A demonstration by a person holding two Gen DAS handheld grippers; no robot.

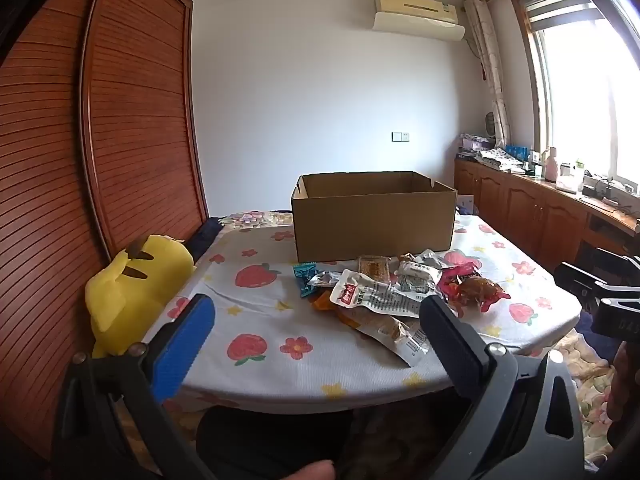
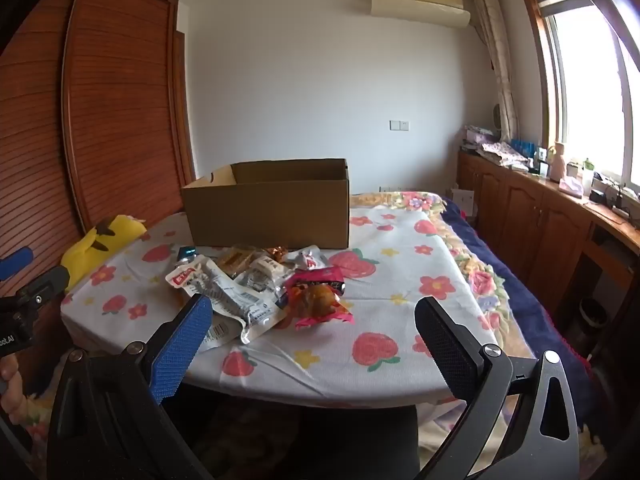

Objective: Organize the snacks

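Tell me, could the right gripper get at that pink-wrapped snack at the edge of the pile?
Probably yes. The right gripper stands open and empty, and the pink-wrapped snack lies on top at the pile's near edge, with only bare tablecloth between them.

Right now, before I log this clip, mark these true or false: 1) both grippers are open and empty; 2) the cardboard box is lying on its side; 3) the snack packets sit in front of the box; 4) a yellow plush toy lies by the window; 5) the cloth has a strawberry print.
1) True: left gripper and right gripper hold nothing.
2) False: the cardboard box stands upright, top open.
3) True: snack packets.
4) False: the yellow plush toy lies by the wooden wardrobe.
5) True: cloth.
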